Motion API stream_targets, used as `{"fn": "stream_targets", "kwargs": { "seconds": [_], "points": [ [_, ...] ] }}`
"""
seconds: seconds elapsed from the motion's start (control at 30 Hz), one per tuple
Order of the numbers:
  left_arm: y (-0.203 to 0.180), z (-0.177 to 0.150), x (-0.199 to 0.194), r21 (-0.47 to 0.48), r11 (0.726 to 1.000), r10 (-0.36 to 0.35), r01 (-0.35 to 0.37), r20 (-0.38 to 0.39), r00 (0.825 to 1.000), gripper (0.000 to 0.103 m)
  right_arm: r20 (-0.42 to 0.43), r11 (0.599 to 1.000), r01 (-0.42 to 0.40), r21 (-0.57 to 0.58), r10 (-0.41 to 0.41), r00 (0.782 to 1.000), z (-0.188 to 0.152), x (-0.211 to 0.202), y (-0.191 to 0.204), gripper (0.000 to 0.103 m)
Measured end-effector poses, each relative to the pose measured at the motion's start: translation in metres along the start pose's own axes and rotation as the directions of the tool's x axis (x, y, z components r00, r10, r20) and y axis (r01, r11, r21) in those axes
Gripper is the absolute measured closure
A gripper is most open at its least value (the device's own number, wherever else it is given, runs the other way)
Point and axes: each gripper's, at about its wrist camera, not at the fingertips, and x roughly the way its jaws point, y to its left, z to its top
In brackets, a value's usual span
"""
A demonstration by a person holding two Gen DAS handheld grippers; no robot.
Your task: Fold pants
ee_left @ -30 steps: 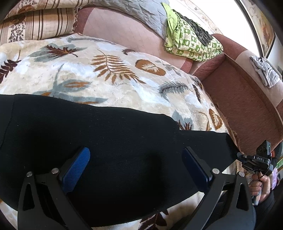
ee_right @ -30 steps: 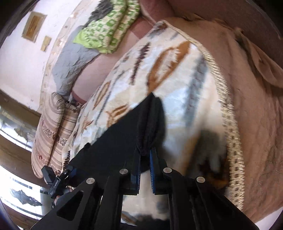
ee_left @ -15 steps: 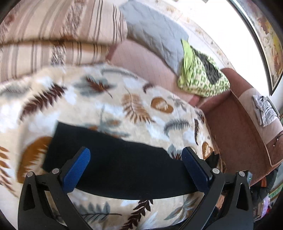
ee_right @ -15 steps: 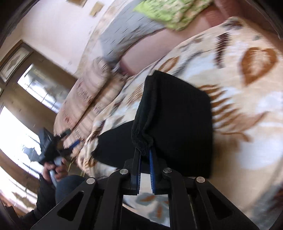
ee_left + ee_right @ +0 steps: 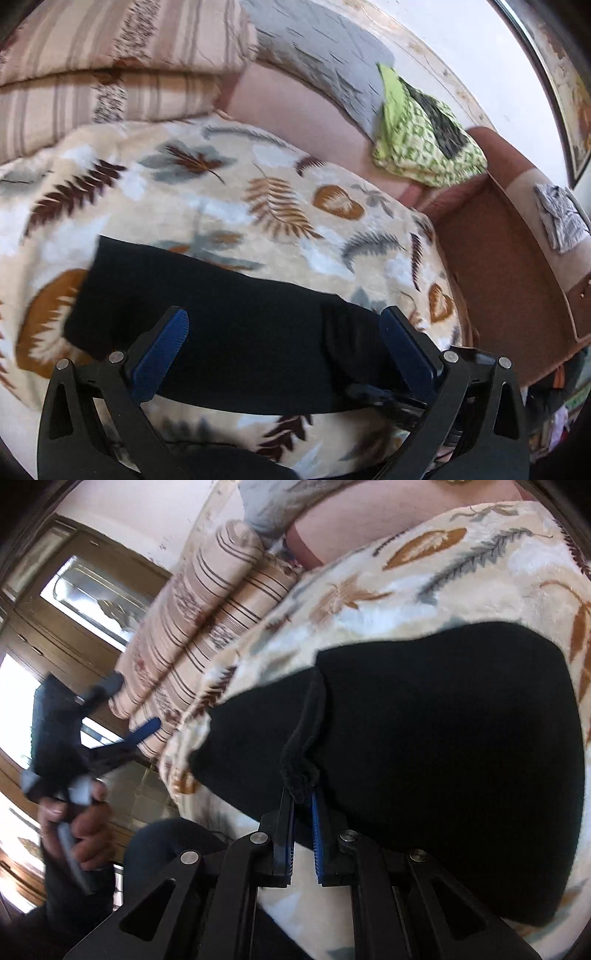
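Presently the black pants (image 5: pixel 229 332) lie across the leaf-print blanket (image 5: pixel 280 206) as a long dark band, their right end doubled back over the rest.

Right gripper (image 5: pixel 303 805): jaws pressed together on a bunched edge of the pants, the pinch sitting at 6 o'clock of the folded flap in the right wrist view. Judged purpose: the edge is kept gathered so the flap can be laid over the lower layer without it slipping apart.

Left gripper (image 5: pixel 284 350): jaws spread wide, nothing between the blue pads (image 5: pixel 162 354), held above the middle of the garment (whether a pad touches the cloth cannot be told). Judged purpose: standing ready to pin or take the next edge.

Differences between views:
- Left wrist view alone shows the full run of the pants, the free end toward 9 o'clock, plus the green patterned cloth (image 5: pixel 424 147) on the sofa back at 1 o'clock.
- Right wrist view alone shows the pinch itself, the rolled hem at the fold, and the hand (image 5: pixel 81 827) carrying the left tool at 9 o'clock, well apart from the cloth.
- Striped cushions (image 5: pixel 207 627) appear in both.
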Motion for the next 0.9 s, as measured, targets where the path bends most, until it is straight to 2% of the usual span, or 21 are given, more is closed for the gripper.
{"fn": "stream_targets", "kwargs": {
  "seconds": [0.07, 0.13, 0.23, 0.33, 0.37, 0.4, 0.43, 0.47, 0.5, 0.53, 0.57, 0.6, 0.63, 0.67, 0.7, 0.73, 0.77, 0.83, 0.9],
  "points": [
    [-0.003, 0.002, -0.003, -0.043, 0.996, -0.075, 0.074, -0.019, 0.997, 0.0, 0.0, 0.999, 0.017, -0.03, -0.017, 1.0, -0.001, 0.003, 0.003, 0.095],
    [-0.005, 0.005, -0.011, -0.122, 0.977, -0.18, 0.174, -0.039, 0.983, 0.0, 0.004, 0.999, 0.008, -0.032, -0.008, 1.0, -0.004, 0.002, 0.001, 0.095],
    [-0.011, 0.008, -0.024, -0.193, 0.949, -0.26, 0.251, -0.023, 0.965, 0.0, 0.033, 0.999, -0.01, -0.038, 0.011, 0.999, -0.009, -0.001, 0.001, 0.093],
    [-0.01, 0.008, -0.018, -0.274, 0.883, -0.387, 0.381, 0.035, 0.921, 0.0, 0.041, 0.998, -0.045, -0.054, 0.048, 0.998, -0.013, -0.008, 0.009, 0.086],
    [-0.007, 0.007, -0.008, -0.284, 0.876, -0.396, 0.391, 0.04, 0.917, 0.0, 0.046, 0.995, -0.077, -0.056, 0.08, 0.996, -0.016, -0.016, 0.011, 0.086],
    [-0.005, 0.006, 0.001, -0.279, 0.885, -0.379, 0.373, 0.036, 0.925, 0.0, 0.066, 0.993, -0.098, -0.067, 0.102, 0.993, -0.02, -0.028, 0.015, 0.086],
    [-0.004, 0.002, 0.014, -0.264, 0.909, -0.329, 0.322, 0.017, 0.944, 0.0, 0.098, 0.993, -0.084, -0.087, 0.092, 0.991, -0.025, -0.044, 0.019, 0.086],
    [-0.004, -0.003, 0.025, -0.244, 0.925, -0.3, 0.29, -0.003, 0.954, 0.0, 0.129, 0.994, -0.049, -0.102, 0.062, 0.99, -0.03, -0.059, 0.022, 0.086],
    [-0.005, -0.007, 0.034, -0.23, 0.931, -0.296, 0.283, -0.021, 0.955, 0.0, 0.17, 0.995, 0.004, -0.104, 0.014, 0.985, -0.035, -0.074, 0.021, 0.084],
    [-0.007, -0.013, 0.044, -0.222, 0.927, -0.318, 0.301, -0.041, 0.947, 0.0, 0.217, 0.991, 0.096, -0.094, -0.074, 0.973, -0.04, -0.089, 0.019, 0.079],
    [-0.012, -0.019, 0.053, -0.219, 0.91, -0.371, 0.351, -0.057, 0.927, 0.0, 0.245, 0.982, 0.176, -0.074, -0.153, 0.957, -0.043, -0.098, 0.015, 0.076],
    [-0.021, -0.023, 0.059, -0.202, 0.887, -0.434, 0.415, -0.062, 0.899, 0.0, 0.276, 0.964, 0.267, -0.008, -0.255, 0.927, -0.046, -0.109, 0.008, 0.075],
    [-0.029, -0.025, 0.063, -0.18, 0.871, -0.474, 0.456, -0.068, 0.878, 0.0, 0.297, 0.948, 0.315, 0.047, -0.314, 0.902, -0.048, -0.116, 0.001, 0.075],
    [-0.045, -0.027, 0.07, -0.14, 0.848, -0.525, 0.511, -0.086, 0.847, 0.0, 0.308, 0.929, 0.367, 0.059, -0.366, 0.878, -0.049, -0.119, -0.001, 0.075],
    [-0.055, -0.026, 0.075, -0.125, 0.831, -0.554, 0.542, -0.098, 0.827, 0.0, 0.316, 0.893, 0.447, 0.047, -0.438, 0.842, -0.049, -0.118, 0.0, 0.075],
    [-0.067, -0.024, 0.083, -0.117, 0.807, -0.591, 0.579, -0.115, 0.799, 0.0, 0.317, 0.854, 0.521, 0.017, -0.498, 0.807, -0.05, -0.113, 0.003, 0.08],
    [-0.077, -0.02, 0.092, -0.107, 0.79, -0.613, 0.603, -0.124, 0.781, 0.0, 0.314, 0.846, 0.533, -0.016, -0.502, 0.806, -0.05, -0.108, 0.005, 0.092],
    [-0.084, -0.011, 0.108, -0.09, 0.806, -0.592, 0.586, -0.122, 0.796, 0.002, 0.309, 0.861, 0.506, -0.04, -0.471, 0.826, -0.047, -0.1, 0.003, 0.102],
    [-0.079, -0.01, 0.135, -0.127, 0.845, -0.534, 0.519, -0.144, 0.833, 0.008, 0.326, 0.88, 0.474, -0.042, -0.436, 0.839, -0.045, -0.095, -0.003, 0.102]
  ]
}}
